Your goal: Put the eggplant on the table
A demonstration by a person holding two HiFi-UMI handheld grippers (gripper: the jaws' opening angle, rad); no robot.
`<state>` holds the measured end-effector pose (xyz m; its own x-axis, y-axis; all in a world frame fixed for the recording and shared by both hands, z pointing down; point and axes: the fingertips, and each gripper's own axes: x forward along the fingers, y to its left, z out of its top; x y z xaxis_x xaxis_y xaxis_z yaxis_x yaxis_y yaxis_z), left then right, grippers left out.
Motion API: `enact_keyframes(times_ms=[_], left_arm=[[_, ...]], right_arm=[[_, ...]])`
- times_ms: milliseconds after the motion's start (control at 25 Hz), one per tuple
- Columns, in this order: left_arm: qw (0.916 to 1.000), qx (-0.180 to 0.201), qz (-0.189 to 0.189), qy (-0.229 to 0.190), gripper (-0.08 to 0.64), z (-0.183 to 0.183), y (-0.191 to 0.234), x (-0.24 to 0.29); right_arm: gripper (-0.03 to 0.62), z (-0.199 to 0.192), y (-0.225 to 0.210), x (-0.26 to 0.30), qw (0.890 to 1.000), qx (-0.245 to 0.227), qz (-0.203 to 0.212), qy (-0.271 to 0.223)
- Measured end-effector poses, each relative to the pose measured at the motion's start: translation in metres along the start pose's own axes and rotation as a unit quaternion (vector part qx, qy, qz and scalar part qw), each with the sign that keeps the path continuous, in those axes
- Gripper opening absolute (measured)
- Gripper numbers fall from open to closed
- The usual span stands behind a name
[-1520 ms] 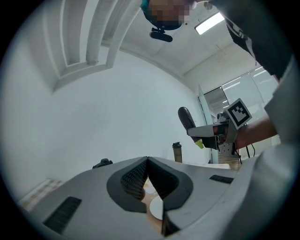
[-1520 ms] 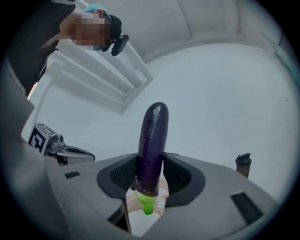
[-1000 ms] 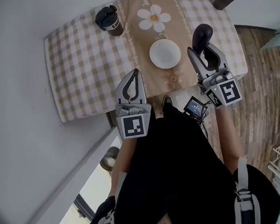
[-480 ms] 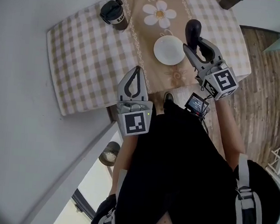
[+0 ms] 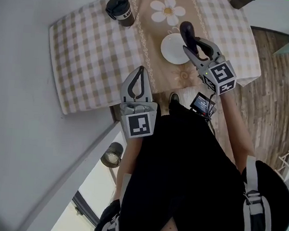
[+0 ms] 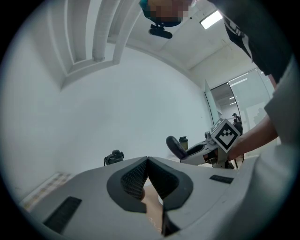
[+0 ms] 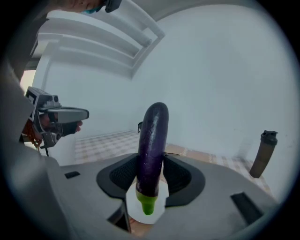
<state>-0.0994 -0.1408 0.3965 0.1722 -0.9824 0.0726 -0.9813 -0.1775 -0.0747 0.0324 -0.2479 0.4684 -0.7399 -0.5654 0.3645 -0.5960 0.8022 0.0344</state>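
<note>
A: Eggplant (image 5: 186, 30), quick look?

B: Long, glossy, dark purple, with a bright green stem cap at one end. In the right gripper view it (image 7: 153, 140) stands upright between the jaws, cap end nearest the camera and rounded tip pointing away.

A: Held?

B: Yes. The right gripper (image 5: 192, 45) has both pads pressed on its lower part just above the cap, jaws partly apart to the eggplant's width. It is up in the air at the far right of the table (image 5: 84, 57), not lying on it.

A: Left gripper (image 5: 141, 71)?

B: Jaw tips meet and there is nothing between them. It hovers at the near edge of the table.

A: Containers?

B: A white plate (image 5: 170, 49) sits on the brown runner just left of the right gripper. The eggplant's tip overlaps its far right rim in the head view, and white shows under the cap in the right gripper view. Contact can't be told.

A: Others?

B: A dark cup (image 5: 119, 8) with a black lid stands at the far left, contents hidden. A dark capped bottle (image 7: 262, 152) stands at the far right corner, contents hidden too.
</note>
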Motion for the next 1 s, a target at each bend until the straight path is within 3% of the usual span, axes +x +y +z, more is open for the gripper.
enact_keyframes(times_ms=[480,1000], left_arm=[[1.0,0.005,0.0,0.0,-0.011,-0.007,-0.002,-0.006],[0.9999,0.01,0.007,0.008,-0.011,-0.013,0.004,-0.009]], right_arm=[[0.176,-0.069,0.008,0.031,0.993,-0.032,0.029,0.113],[0.177,-0.13,0.003,0.069,0.975,-0.052,0.042,0.211]])
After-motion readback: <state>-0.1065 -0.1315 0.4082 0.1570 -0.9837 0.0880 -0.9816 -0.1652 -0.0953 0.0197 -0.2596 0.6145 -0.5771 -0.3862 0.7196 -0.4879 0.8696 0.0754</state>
